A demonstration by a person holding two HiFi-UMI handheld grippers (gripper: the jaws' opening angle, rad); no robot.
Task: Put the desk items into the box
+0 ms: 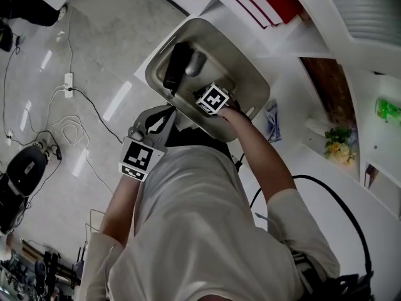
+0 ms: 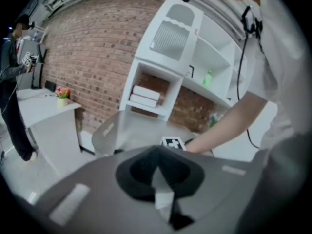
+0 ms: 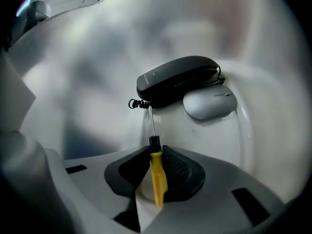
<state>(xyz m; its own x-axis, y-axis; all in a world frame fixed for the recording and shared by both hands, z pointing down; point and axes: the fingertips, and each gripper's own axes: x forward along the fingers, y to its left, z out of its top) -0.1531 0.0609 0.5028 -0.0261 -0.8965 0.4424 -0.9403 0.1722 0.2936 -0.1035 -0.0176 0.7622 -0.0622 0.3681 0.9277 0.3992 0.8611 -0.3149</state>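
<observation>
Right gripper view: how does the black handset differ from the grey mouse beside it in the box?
The handset is black, the mouse light grey. The handset is long and slim with a coiled cord; the mouse is short and domed. Both lie side by side in the box.

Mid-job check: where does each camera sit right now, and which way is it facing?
Head view: on the person's head, looking steeply down at the box; shows torso, arms, left gripper and right gripper.
Left gripper view: rides the left gripper, looking forward over its shut fingers toward box and white shelves; the right forearm shows.
Right gripper view: rides the right gripper, looking down into the box; its fingers hold a screwdriver.
Shared: head and right gripper views both show the telephone handset and mouse.
</observation>
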